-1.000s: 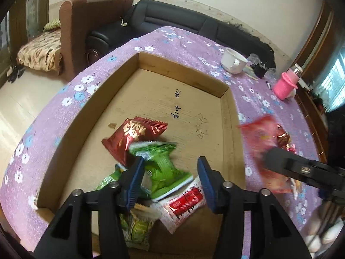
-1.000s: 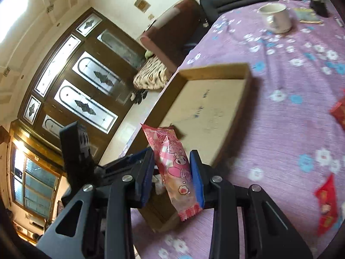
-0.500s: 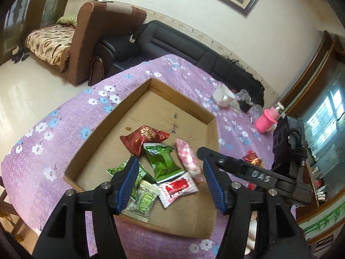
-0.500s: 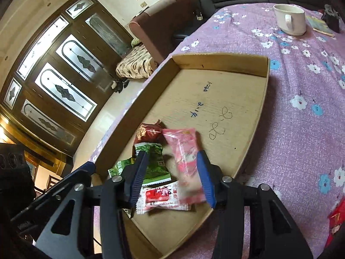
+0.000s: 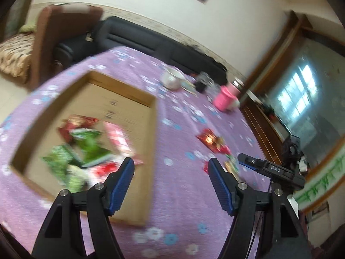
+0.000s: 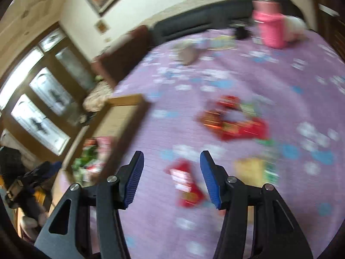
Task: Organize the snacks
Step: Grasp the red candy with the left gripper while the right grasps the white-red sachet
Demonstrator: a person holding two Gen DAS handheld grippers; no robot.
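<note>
A shallow cardboard box (image 5: 154, 116) lies on the purple flowered tablecloth and holds several snack packets: red (image 5: 75, 122), green (image 5: 90, 144) and a pink one (image 5: 117, 137). The box also shows at the left of the right wrist view (image 6: 127, 101). Loose red snack packets (image 6: 232, 123) lie on the cloth right of the box, with one small red packet (image 6: 186, 183) just ahead of my right gripper (image 6: 171, 168). My right gripper is open and empty. My left gripper (image 5: 171, 174) is open and empty, above the box's right wall. Both views are motion-blurred.
A white cup (image 5: 171, 79), a pink bottle (image 5: 225, 98) and small items stand at the far side of the table. A yellow and green packet (image 6: 256, 169) lies right of my right gripper. A black sofa (image 5: 138, 41) and brown armchair stand behind the table.
My right gripper has let go of the pink packet in the box, opened, and swung right over the loose packets. My left gripper has swung right and opened wider.
</note>
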